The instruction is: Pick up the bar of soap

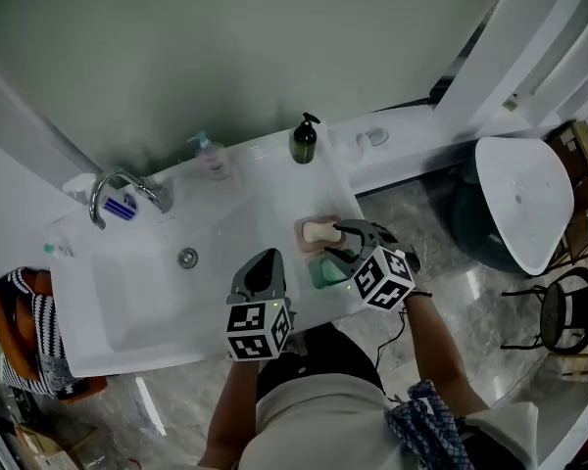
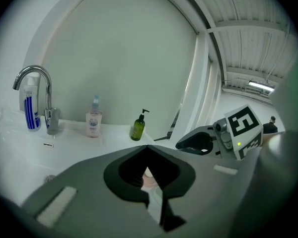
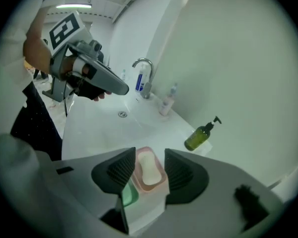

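Cream-coloured and lying lengthwise in its pink dish, the bar of soap sits directly ahead of and below the right gripper. That gripper's jaws stand apart with one dark ribbed pad to either side of the bar and nothing clamped between them. The step in hand is judged to be the approach, with the jaws lined up over the soap and the grasp not yet made. From the head view the same gripper hangs over the counter edge with the soap just off its tips and a green dish close beneath its near jaw. How much height separates the pads from the bar is hard to read through the wide lens, though they appear to be clear of it. The left gripper is clenched on nothing, tips together, and held off to the left of its partner above the white basin. An olive pump bottle stands well beyond the right gripper's far jaw, out of the way. The next move calls for a short descent so that the pads pass inside the dish rim. A close across the bar's narrow width should follow, with enough squeeze that the slick soap does not squirt free when lifted.
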Action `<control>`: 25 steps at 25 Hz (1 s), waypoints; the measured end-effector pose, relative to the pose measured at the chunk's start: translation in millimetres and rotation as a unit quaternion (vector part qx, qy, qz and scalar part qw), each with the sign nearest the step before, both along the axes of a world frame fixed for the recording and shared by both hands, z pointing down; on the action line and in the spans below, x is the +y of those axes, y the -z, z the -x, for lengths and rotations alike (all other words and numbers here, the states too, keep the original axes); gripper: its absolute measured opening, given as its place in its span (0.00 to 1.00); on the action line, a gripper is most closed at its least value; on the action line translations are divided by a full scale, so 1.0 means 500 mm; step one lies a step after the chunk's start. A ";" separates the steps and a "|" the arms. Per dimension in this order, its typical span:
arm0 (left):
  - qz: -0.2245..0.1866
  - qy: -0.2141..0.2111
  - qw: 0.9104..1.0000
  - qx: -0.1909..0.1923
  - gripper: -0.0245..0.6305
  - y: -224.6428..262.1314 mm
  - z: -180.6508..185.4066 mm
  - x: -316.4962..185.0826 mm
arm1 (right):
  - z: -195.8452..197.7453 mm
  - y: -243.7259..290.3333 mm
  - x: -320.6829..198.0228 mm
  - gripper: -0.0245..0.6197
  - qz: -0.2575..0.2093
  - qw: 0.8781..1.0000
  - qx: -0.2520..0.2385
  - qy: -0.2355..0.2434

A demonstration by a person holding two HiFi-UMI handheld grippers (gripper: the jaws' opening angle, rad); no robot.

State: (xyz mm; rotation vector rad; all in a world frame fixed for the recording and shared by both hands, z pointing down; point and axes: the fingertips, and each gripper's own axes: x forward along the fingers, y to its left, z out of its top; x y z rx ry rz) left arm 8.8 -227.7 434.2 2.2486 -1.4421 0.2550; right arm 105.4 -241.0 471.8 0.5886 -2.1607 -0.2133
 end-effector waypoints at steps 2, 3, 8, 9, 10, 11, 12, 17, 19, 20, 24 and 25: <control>0.003 0.008 1.000 -0.003 0.05 -0.006 -0.004 -0.015 | 0.000 -0.020 -0.017 0.31 0.018 0.999 0.013 0.023; 0.005 0.012 1.000 -0.004 0.05 -0.009 -0.005 -0.022 | 0.001 -0.029 -0.023 0.31 0.027 0.999 0.019 0.035; 0.010 0.039 0.999 -0.003 0.05 -0.016 -0.006 -0.059 | 0.004 -0.085 -0.042 0.31 0.076 0.989 0.069 0.103; 0.010 0.042 0.999 -0.004 0.05 -0.017 -0.007 -0.066 | 0.004 -0.096 -0.046 0.31 0.085 0.987 0.078 0.112; 0.011 0.045 0.999 -0.004 0.05 -0.019 -0.009 -0.072 | 0.004 -0.107 -0.050 0.31 0.093 0.985 0.085 0.120; 0.012 0.048 0.999 -0.005 0.05 -0.020 -0.011 -0.077 | 0.004 -0.118 -0.053 0.31 0.101 0.983 0.091 0.127; 0.013 0.049 0.999 -0.007 0.05 -0.022 -0.015 -0.082 | 0.004 -0.127 -0.056 0.31 0.108 0.981 0.095 0.133; 0.014 0.049 0.999 -0.014 0.05 -0.031 -0.026 -0.107 | 0.014 -0.157 -0.065 0.31 0.133 0.974 0.100 0.151; 0.013 0.050 0.999 -0.015 0.05 -0.031 -0.026 -0.118 | 0.015 -0.169 -0.068 0.31 0.139 0.972 0.108 0.159; 0.012 0.051 0.999 -0.015 0.05 -0.032 -0.025 -0.123 | 0.016 -0.174 -0.067 0.31 0.143 0.970 0.111 0.162; 0.014 0.057 0.998 -0.012 0.05 -0.034 -0.019 -0.135 | 0.019 -0.191 -0.065 0.31 0.158 0.965 0.119 0.170; 0.015 0.058 0.998 -0.012 0.05 -0.035 -0.017 -0.137 | 0.019 -0.196 -0.063 0.31 0.163 0.964 0.121 0.171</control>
